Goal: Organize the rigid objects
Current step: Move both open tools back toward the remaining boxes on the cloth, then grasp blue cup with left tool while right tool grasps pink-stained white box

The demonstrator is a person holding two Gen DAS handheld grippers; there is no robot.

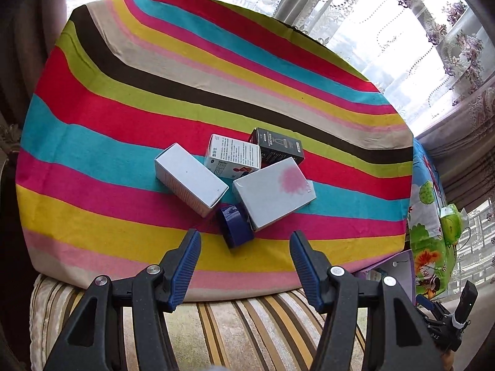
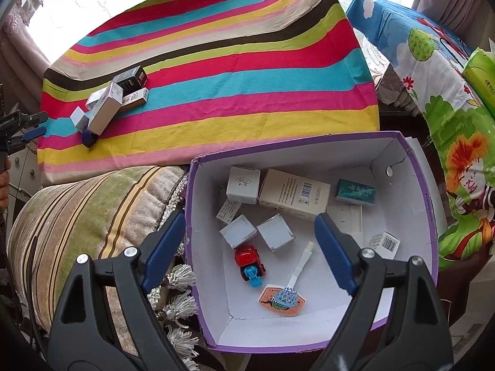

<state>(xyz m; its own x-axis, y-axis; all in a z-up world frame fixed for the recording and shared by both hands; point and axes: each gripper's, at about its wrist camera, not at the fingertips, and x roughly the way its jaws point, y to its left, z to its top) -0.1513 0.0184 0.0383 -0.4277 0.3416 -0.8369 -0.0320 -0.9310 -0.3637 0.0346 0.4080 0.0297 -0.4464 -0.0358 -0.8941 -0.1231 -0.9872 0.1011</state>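
- The left gripper (image 1: pixel 244 244) hangs over the near edge of the striped tabletop (image 1: pixel 130 99), its blue-padded jaws standing apart with nothing between them.
- Just beyond its fingertips lies a cluster of small boxes: a dark blue box (image 1: pixel 235 224) nearest, a plain white box (image 1: pixel 190 179) to the left of it, and a white box with a pink blotch (image 1: pixel 273 193) to the right.
- Behind those sit a white box with printed text (image 1: pixel 233 156) and a black box (image 1: pixel 277 147), the two touching.
- The right gripper (image 2: pixel 250 235) is poised above a purple-walled cardboard box (image 2: pixel 423 185) with a white inside; its jaws are spread wide and hold nothing.
- In that box lie several small white cartons (image 2: pixel 243 185), a long cream carton with a barcode (image 2: pixel 294 193), a green packet (image 2: pixel 355 191), a red and blue toy truck (image 2: pixel 249 261), and a small toy basketball hoop (image 2: pixel 283 300).
- The purple box stands beside a striped cushion (image 2: pixel 92 204), just in front of the tabletop.
- In the right wrist view, the left gripper shows at the far left edge, near the box cluster.
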